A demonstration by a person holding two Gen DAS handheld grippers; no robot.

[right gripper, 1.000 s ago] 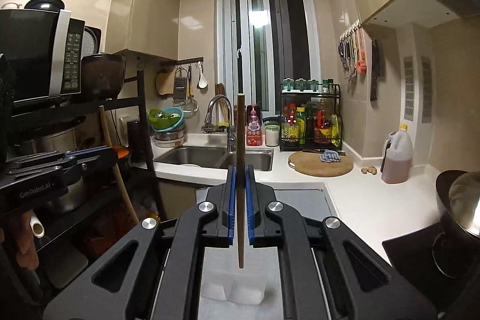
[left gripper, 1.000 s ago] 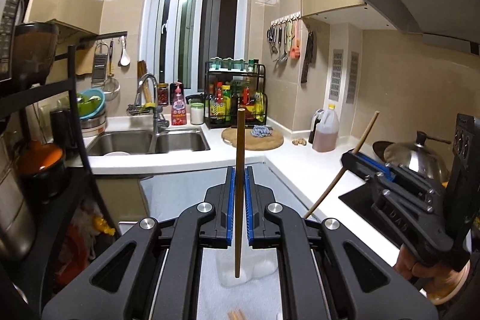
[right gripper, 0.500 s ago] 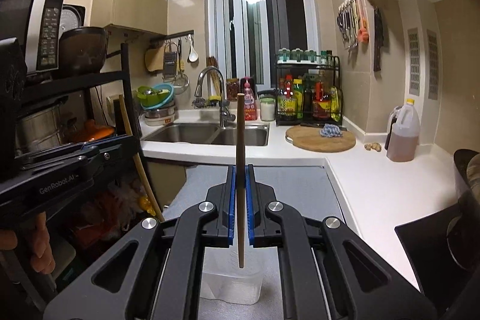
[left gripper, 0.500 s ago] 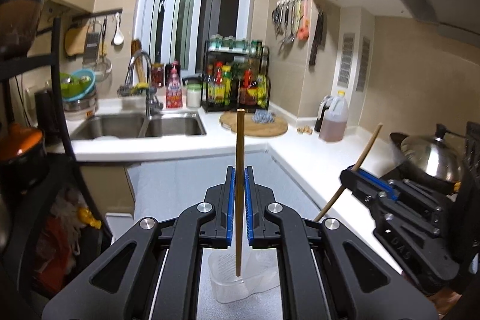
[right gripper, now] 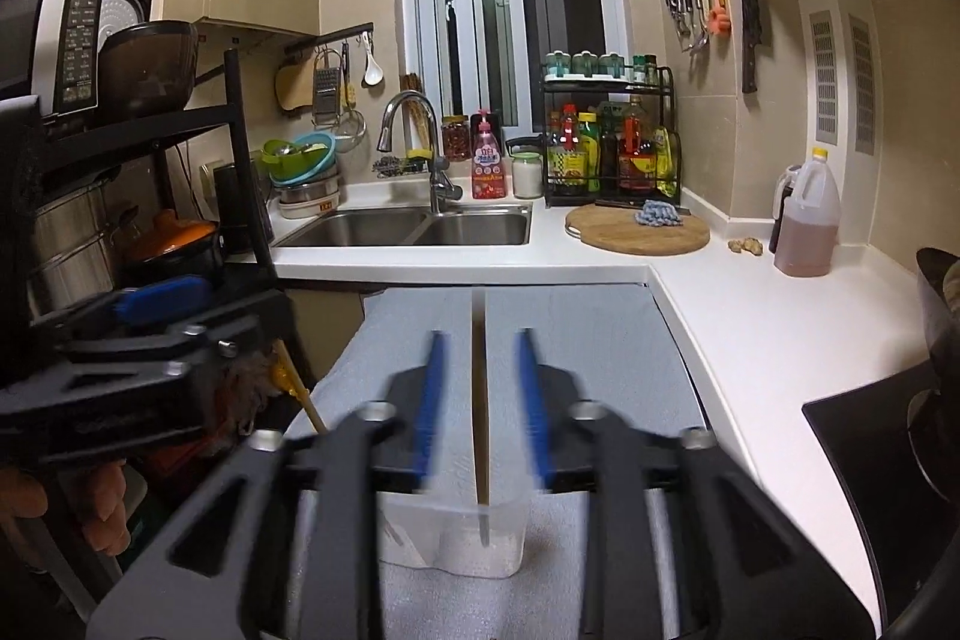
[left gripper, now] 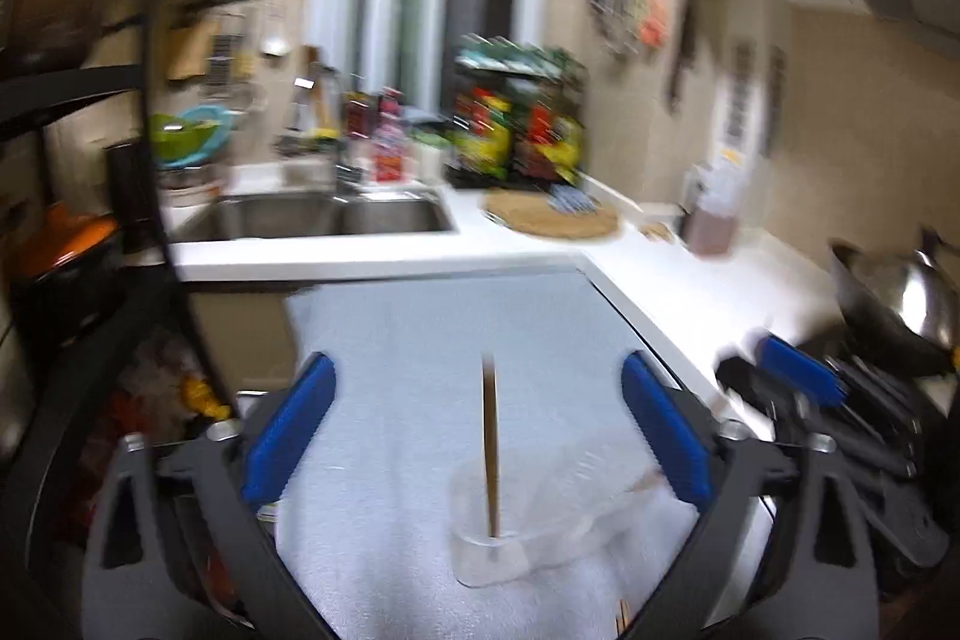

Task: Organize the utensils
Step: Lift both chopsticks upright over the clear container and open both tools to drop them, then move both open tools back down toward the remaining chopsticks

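Observation:
A clear plastic holder point(left gripper: 510, 520) stands on the grey mat point(left gripper: 420, 340); it also shows in the right wrist view point(right gripper: 456, 538). In the left wrist view a wooden chopstick point(left gripper: 490, 448) stands free with its lower end in the holder. My left gripper point(left gripper: 477, 436) is wide open around it, not touching. In the right wrist view a second chopstick point(right gripper: 479, 400) drops upright into the holder between the parted blue pads. My right gripper point(right gripper: 480, 406) is open. The left view is motion-blurred.
White counter point(right gripper: 750, 316) runs right to a wok point(left gripper: 900, 298) and black stove. A double sink point(right gripper: 408, 226), round wooden board point(right gripper: 636, 226), oil jug point(right gripper: 807, 220) and spice rack point(right gripper: 609, 142) stand at the back. A black shelf rack point(right gripper: 150, 130) is left.
Both grippers have opened and let go of their chopsticks. The chopsticks have dropped into the clear holder. Both grippers came lower and closer to the holder.

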